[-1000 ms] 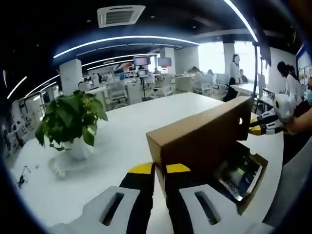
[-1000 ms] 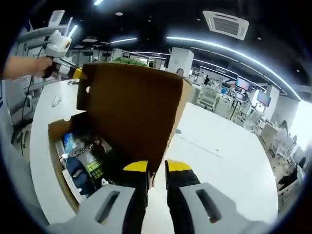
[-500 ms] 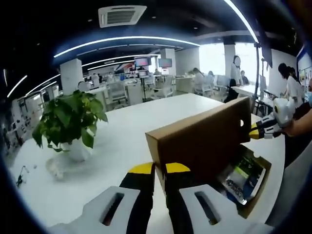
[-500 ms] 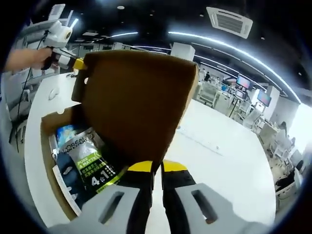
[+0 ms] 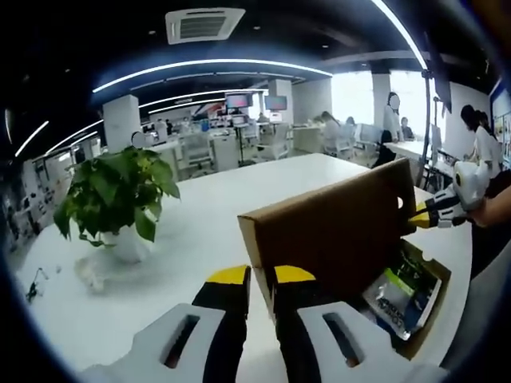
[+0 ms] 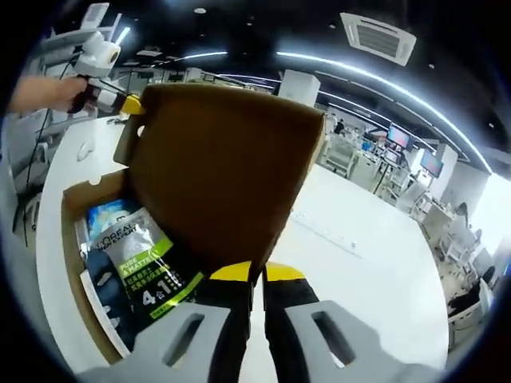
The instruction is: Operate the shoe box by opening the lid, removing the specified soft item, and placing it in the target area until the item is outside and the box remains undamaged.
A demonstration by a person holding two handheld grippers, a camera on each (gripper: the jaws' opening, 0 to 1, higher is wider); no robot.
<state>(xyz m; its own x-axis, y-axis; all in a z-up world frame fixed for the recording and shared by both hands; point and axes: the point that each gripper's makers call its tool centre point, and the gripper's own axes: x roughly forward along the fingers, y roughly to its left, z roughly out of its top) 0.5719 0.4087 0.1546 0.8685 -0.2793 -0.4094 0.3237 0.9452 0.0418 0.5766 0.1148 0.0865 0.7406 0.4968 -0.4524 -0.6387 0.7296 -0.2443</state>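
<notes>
A broad white table spreads across the middle of the left gripper view and runs down the right half of the right gripper view. On it stands an open brown cardboard shoe box at the lower left of the right gripper view and at the lower right of the left gripper view. Its brown cardboard lid is raised on edge above the box and takes up the centre of the right gripper view; in the left gripper view the lid stretches from the lower centre toward the right edge.

A leafy green potted plant in a white pot stands on the table at the left of the left gripper view, well apart from the box.

The left gripper, black with yellow tips on a white body, rises from the bottom of its view with its jaws pinching the near corner of the lid; it appears again at the upper left of the right gripper view, at the lid's far corner. The right gripper has its yellow-tipped jaws pressed onto the lid's lower edge; in the left gripper view it meets the lid's far end at the right.

Inside the box lies a soft glossy packet with green and white lettering, seen at the lower right of the left gripper view too.
</notes>
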